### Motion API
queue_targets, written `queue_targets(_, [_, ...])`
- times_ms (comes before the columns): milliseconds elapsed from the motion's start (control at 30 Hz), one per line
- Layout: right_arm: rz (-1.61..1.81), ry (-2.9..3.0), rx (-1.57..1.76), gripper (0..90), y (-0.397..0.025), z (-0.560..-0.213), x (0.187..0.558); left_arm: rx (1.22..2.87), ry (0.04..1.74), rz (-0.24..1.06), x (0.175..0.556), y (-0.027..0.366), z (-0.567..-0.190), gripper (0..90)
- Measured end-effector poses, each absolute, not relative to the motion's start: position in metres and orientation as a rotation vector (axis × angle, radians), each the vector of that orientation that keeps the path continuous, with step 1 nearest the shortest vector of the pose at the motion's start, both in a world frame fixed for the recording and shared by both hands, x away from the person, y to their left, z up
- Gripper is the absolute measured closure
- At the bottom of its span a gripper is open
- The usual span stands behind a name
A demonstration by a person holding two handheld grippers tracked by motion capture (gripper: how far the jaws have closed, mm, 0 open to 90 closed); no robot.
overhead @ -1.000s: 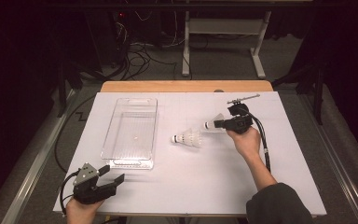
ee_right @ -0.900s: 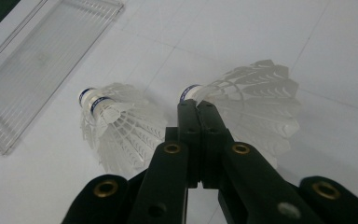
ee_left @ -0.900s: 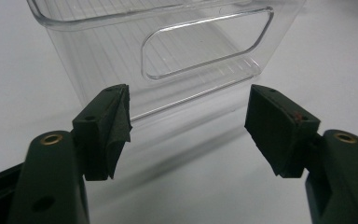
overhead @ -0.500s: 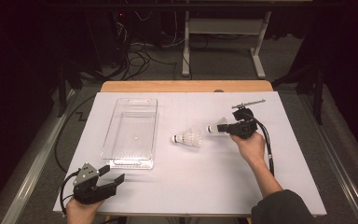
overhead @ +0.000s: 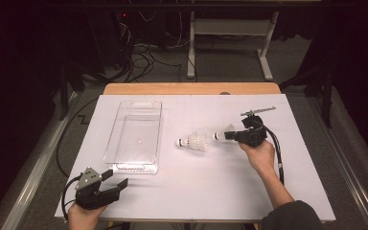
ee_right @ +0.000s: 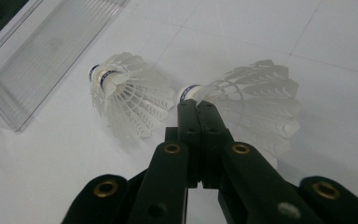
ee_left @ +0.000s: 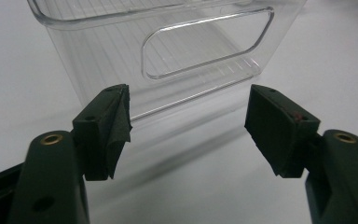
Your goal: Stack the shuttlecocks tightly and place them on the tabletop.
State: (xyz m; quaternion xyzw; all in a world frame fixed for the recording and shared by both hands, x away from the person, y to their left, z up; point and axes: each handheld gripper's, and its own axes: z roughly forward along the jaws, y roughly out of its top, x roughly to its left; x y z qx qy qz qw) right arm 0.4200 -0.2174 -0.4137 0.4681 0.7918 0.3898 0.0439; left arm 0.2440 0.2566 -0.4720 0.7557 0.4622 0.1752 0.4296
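Right gripper (ee_right: 196,109) jaws closed on shuttlecock (ee_right: 254,100) feather edge; second shuttlecock (ee_right: 128,100) lies just left. Left gripper (ee_left: 189,128) jaws wide open, empty, near bin (ee_left: 168,42) end.

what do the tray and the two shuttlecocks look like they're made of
The tray looks like clear hard plastic: glossy, ribbed, the table showing through, with a moulded handle slot in its end wall. The shuttlecock on the table and the shuttlecock at the right hand-held gripper have white, faintly translucent skirts with ribs; feather or nylon, hard to tell. Their rounded white bases carry a dark band, possibly cork or foam.
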Motion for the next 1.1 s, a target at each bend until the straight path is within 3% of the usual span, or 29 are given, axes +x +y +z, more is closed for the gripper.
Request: queue_targets(1100, [1.264,2.445,1.395,90.0,-0.225,-0.427,0.388,1.888,1.152,0.438,0.243,0.256,-0.472,32.1])
